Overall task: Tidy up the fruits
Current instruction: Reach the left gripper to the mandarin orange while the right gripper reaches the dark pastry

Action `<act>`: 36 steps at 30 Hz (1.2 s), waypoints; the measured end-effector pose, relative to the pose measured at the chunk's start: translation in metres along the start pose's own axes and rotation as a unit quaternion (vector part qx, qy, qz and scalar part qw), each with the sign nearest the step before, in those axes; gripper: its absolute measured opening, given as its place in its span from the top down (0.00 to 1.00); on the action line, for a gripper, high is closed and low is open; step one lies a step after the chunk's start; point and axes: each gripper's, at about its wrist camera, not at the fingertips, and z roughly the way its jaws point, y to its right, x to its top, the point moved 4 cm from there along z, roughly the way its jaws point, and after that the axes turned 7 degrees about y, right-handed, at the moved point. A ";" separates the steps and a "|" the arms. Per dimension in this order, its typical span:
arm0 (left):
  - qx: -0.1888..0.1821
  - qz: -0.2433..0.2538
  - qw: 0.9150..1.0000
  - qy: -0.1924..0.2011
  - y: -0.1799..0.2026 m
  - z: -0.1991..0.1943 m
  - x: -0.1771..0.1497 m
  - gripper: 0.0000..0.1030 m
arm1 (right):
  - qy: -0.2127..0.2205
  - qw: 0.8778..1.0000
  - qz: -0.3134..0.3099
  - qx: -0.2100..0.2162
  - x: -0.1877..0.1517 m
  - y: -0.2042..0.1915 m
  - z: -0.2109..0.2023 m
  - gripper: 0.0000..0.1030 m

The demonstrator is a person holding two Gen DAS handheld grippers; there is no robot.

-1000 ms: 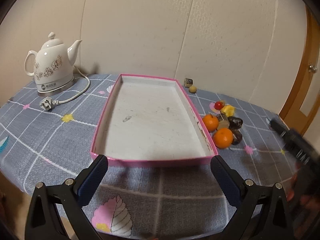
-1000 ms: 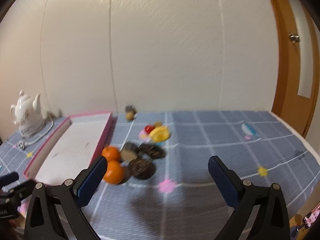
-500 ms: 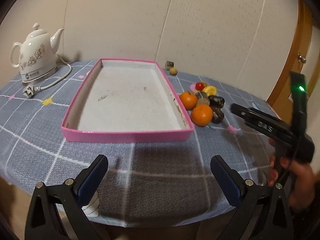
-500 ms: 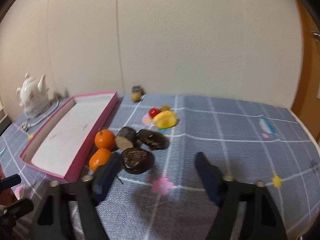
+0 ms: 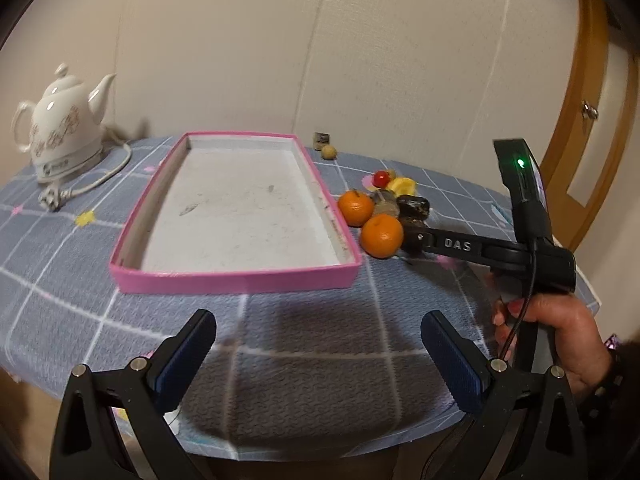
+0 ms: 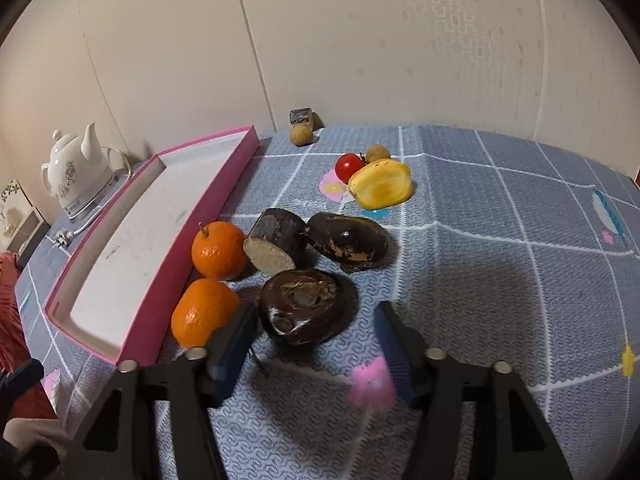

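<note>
Your right tool [image 6: 312, 340] is closing, its pads either side of the near edge of the dark brown fruit [image 6: 306, 306] but not pressing it. At 9 o'clock of that fruit, the near orange [image 6: 204, 312] sits just beside the pink tray [image 6: 140, 264]; the far orange [image 6: 218, 250] lies at 11 o'clock, touching a cut brown piece [image 6: 276, 246]. The yellow fruit [image 6: 380, 185] and cherry tomato [image 6: 349, 166] rest at 12 o'clock. Your left tool [image 5: 318, 354] hangs wide apart, nothing between its pads, over the bench [image 5: 304, 312] before the tray.
</note>
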 end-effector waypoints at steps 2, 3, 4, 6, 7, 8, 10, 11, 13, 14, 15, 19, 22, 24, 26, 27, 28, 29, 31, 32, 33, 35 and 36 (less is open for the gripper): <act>-0.002 0.014 1.000 0.007 0.009 0.000 0.006 0.00 | -0.004 1.000 0.005 -0.004 0.000 0.002 -0.001 0.55; -0.001 0.027 1.000 0.013 0.016 0.000 0.011 0.00 | -0.005 1.000 0.008 -0.007 -0.002 0.004 -0.003 0.55; 0.000 0.038 0.999 0.015 0.022 0.002 0.015 0.00 | -0.005 1.000 0.013 -0.006 -0.003 0.006 -0.007 0.55; -0.001 0.059 0.998 0.019 0.037 0.009 0.026 0.00 | -0.006 1.000 0.030 -0.003 -0.005 0.015 -0.013 0.56; 0.000 0.067 0.998 0.021 0.042 0.014 0.031 0.00 | -0.005 0.999 0.036 -0.007 -0.006 0.021 -0.017 0.56; 0.004 0.079 0.997 0.020 0.052 0.022 0.039 0.00 | -0.003 0.999 0.041 -0.016 -0.007 0.029 -0.023 0.56; 0.004 0.094 0.995 0.014 0.066 0.037 0.049 0.01 | 0.007 0.998 0.049 -0.030 -0.006 0.043 -0.033 0.56; 0.004 0.098 0.995 0.011 0.070 0.042 0.051 0.02 | 0.012 0.998 0.054 -0.031 -0.006 0.048 -0.038 0.56; 0.000 0.112 0.994 0.001 0.085 0.057 0.058 0.08 | 0.023 0.997 0.070 -0.030 -0.005 0.061 -0.049 0.56; 0.005 0.125 0.992 -0.006 0.092 0.066 0.061 0.12 | 0.029 0.996 0.078 -0.028 -0.004 0.068 -0.053 0.55; 0.009 0.138 0.990 -0.011 0.098 0.075 0.062 0.18 | 0.034 0.995 0.086 -0.025 -0.004 0.073 -0.057 0.55; 0.035 0.198 0.978 -0.051 0.110 0.111 0.056 0.38 | 0.041 0.994 0.098 -0.021 -0.007 0.089 -0.067 0.55; 0.051 0.209 0.973 -0.084 0.109 0.129 0.047 0.48 | 0.049 0.994 0.097 -0.021 -0.009 0.098 -0.078 0.55; 0.060 0.211 0.972 -0.087 0.106 0.133 0.043 0.51 | 0.056 0.994 0.093 -0.027 -0.012 0.103 -0.086 0.55; 0.052 0.212 0.973 -0.078 0.107 0.129 0.041 0.53 | 0.057 0.994 0.093 -0.028 -0.015 0.106 -0.092 0.55; 0.048 0.215 0.973 -0.074 0.109 0.128 0.041 0.56 | 0.058 0.994 0.094 -0.028 -0.016 0.107 -0.094 0.55; 0.047 0.217 0.972 -0.073 0.110 0.127 0.041 0.56 | 0.059 0.993 0.096 -0.028 -0.016 0.107 -0.096 0.55; 0.044 0.217 0.973 -0.070 0.111 0.126 0.040 0.56 | 0.060 0.993 0.097 -0.027 -0.016 0.107 -0.096 0.55; 0.040 0.209 0.975 -0.065 0.107 0.124 0.040 0.55 | 0.065 0.992 0.104 -0.025 -0.013 0.107 -0.097 0.55; 0.042 0.208 0.975 -0.065 0.104 0.126 0.040 0.54 | 0.068 0.992 0.108 -0.023 -0.011 0.106 -0.097 0.55; 0.044 0.207 0.975 -0.067 0.104 0.126 0.040 0.51 | 0.071 0.991 0.111 -0.021 -0.009 0.103 -0.097 0.55; 0.048 0.206 0.975 -0.073 0.101 0.129 0.040 0.48 | 0.073 0.991 0.111 -0.021 -0.007 0.099 -0.096 0.55; 0.046 0.210 0.973 -0.080 0.101 0.131 0.038 0.48 | 0.078 0.991 0.104 -0.017 -0.006 0.094 -0.095 0.55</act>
